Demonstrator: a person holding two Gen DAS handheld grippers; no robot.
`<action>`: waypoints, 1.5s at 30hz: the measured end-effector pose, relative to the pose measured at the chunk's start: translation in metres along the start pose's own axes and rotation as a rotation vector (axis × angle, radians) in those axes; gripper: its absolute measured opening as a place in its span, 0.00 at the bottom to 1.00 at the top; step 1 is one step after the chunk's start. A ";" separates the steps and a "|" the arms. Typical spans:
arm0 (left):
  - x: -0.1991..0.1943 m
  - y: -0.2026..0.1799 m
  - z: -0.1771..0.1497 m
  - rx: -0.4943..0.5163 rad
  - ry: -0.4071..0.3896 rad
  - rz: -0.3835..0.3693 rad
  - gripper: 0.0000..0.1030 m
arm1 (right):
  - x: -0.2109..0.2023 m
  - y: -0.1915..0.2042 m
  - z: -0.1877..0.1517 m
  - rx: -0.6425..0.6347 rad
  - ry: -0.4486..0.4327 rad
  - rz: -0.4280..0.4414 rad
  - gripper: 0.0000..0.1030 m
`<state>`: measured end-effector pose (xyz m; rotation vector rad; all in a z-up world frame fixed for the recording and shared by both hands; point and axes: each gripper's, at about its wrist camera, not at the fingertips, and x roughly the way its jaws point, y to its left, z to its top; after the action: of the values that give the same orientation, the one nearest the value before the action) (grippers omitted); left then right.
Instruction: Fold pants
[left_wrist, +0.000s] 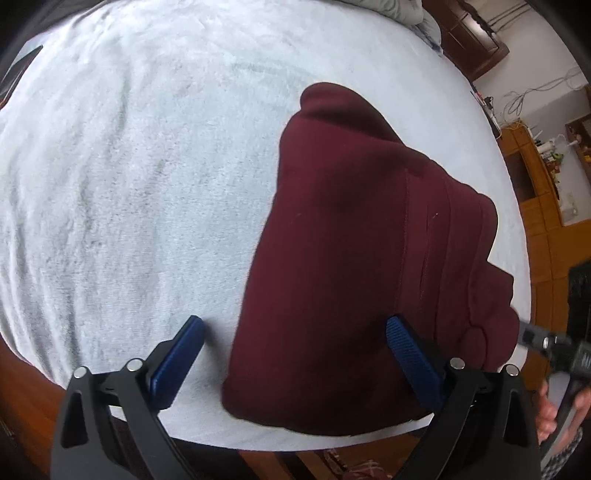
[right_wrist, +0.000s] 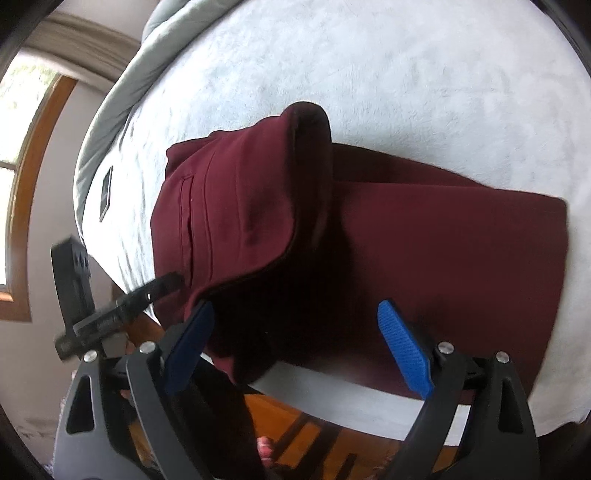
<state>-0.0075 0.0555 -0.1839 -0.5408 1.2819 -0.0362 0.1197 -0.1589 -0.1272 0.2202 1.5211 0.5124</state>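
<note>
Both wrist cameras look steeply down, close over the bed (left_wrist: 129, 166); both views share the pants (left_wrist: 351, 258).

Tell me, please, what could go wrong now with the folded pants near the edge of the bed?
1. The maroon pants lie close to the near edge of the bed cover, and one corner seems to hang over it, so a nudge might pull them off.
2. The upper flap is raised, not flat; it may spring open.
3. The left gripper and the right gripper have open jaws close by and might snag the cloth.
</note>
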 end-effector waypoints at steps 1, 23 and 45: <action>0.000 0.003 -0.002 0.001 0.006 -0.004 0.96 | 0.002 -0.003 0.002 0.023 0.009 0.021 0.87; 0.007 -0.007 0.012 0.066 -0.019 0.021 0.96 | -0.021 -0.014 0.000 0.085 -0.015 0.083 0.87; -0.014 0.009 0.028 -0.017 -0.035 -0.050 0.96 | -0.021 0.015 -0.009 -0.084 -0.059 0.158 0.17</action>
<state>0.0111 0.0783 -0.1696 -0.5858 1.2358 -0.0570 0.1091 -0.1566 -0.1025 0.2888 1.4281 0.6883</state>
